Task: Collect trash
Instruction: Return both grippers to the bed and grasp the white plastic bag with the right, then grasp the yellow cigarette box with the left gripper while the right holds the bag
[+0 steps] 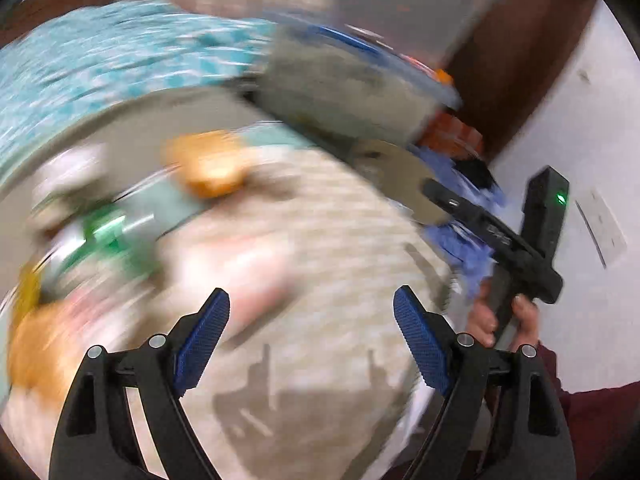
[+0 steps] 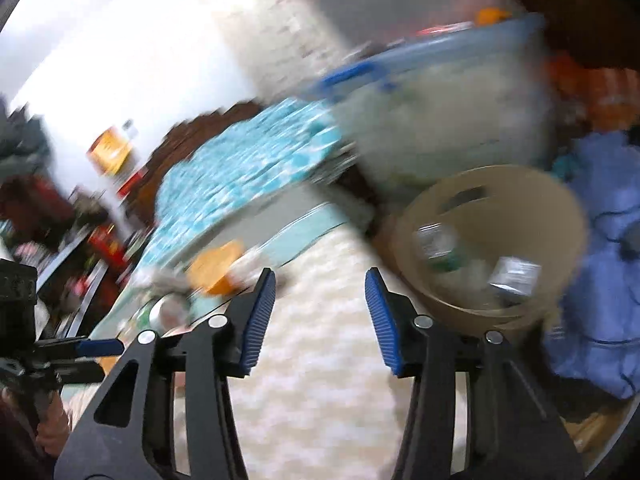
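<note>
Both views are smeared by motion, yet trash clearly lies toward the left edge of the pale rug: a green-and-clear wrapper (image 1: pixel 108 236), with an orange scrap (image 1: pixel 208 168) further along. The left gripper (image 1: pixel 312 340) has wide, empty jaws, so I would steady it over one piece before closing. The right gripper (image 2: pixel 320 320), jaws apart and empty, faces the tan bin (image 2: pixel 560 216) at the rug's right edge, already holding some trash.

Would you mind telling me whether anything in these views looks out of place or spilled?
Yes: litter lies loose on the floor rather than in the tan bin, including an orange wrapper and a green piece. Blur hides finer detail.
</note>
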Tool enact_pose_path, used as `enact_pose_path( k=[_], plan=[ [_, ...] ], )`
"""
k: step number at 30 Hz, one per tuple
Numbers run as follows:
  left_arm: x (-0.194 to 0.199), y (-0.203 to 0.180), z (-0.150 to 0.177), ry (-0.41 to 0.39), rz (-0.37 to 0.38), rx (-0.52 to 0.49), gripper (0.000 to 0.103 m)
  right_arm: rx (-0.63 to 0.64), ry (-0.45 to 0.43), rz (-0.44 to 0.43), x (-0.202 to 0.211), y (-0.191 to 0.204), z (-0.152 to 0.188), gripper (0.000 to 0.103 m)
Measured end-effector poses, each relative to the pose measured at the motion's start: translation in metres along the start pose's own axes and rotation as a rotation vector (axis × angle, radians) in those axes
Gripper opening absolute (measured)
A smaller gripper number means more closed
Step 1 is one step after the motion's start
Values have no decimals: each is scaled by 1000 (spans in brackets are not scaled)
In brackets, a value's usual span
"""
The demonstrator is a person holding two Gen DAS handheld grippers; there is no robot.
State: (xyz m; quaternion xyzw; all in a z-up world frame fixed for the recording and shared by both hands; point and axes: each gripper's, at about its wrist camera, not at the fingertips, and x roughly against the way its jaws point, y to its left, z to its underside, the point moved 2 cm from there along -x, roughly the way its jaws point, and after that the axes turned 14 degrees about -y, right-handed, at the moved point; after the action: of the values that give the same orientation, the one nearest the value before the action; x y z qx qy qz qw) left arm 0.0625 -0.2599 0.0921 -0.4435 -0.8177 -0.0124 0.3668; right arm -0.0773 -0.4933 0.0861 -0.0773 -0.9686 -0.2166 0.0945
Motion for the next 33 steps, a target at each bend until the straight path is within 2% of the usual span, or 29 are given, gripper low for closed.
enact_pose_path(
  k=[2,4,7,8,10,12,14,17,18,19,22,24,28,31,33],
  plan=[
    [35,42,13,-42,-86,82,79,30,83,-98,-18,39,16,48],
    [67,85,27,-80,-159,188,79,69,130,-159,-31,69,29,50],
    [97,133,43,-106,-265,316,79,164,211,-261,-55,127,51,50],
    [104,144,46,-119,-278,344,79,214,225,-282,-64,148,57,50],
    [116,163,46,-157,-305,384,79,288,263,-317,-85,184,69,57],
    [118,176,44,-180,-347,375,79,317,301,-332,-102,202,77,65],
    [115,183,42,-172,-376,356,80,372,317,-318,-118,223,89,72],
    [106,191,46,-163,-392,328,80,395,369,-298,-131,234,108,72],
    [103,197,51,-152,-392,340,80,387,389,-308,-132,236,112,63],
    [101,205,56,-146,-372,370,80,386,405,-321,-129,239,118,45],
    [95,229,66,-146,-253,544,85,388,380,-338,-108,242,118,40],
    [93,239,67,-159,-211,615,86,345,377,-353,-91,233,117,37],
    [81,241,57,-134,-222,577,88,306,366,-356,-57,219,122,37],
    [64,240,41,-103,-276,489,90,299,341,-349,-27,211,126,37],
    [53,247,37,-72,-314,463,90,276,348,-359,-21,207,128,37]
  ],
)
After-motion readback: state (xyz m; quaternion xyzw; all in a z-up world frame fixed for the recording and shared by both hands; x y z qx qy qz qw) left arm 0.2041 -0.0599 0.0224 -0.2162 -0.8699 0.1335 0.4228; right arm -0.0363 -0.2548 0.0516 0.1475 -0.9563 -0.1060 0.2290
